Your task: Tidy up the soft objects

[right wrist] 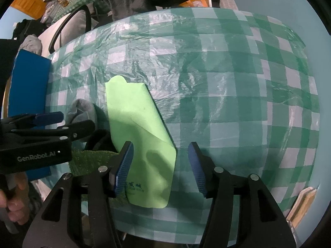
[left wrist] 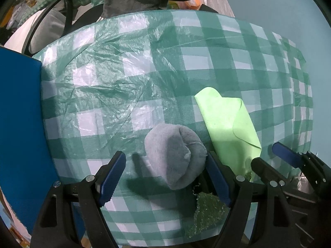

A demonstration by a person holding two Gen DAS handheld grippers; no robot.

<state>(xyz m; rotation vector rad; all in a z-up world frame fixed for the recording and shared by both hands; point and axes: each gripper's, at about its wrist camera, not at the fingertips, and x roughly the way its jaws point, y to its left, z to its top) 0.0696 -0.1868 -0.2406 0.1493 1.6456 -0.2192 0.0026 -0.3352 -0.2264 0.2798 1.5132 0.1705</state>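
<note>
Rolled grey fleece cloth (left wrist: 175, 155) sits on the green-checked tablecloth (left wrist: 144, 78) between my left gripper's (left wrist: 165, 177) spread fingers, nearer its right finger, while my right gripper (right wrist: 161, 165), also spread, straddles the folded lime-green cloth (right wrist: 140, 140) beside it.

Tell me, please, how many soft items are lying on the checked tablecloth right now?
3 visible: a rolled grey sock between the open left gripper fingers, a lime-green cloth beside it under the open right gripper, and a dark green scrubby cloth nearest the edge, partly hidden.
</note>
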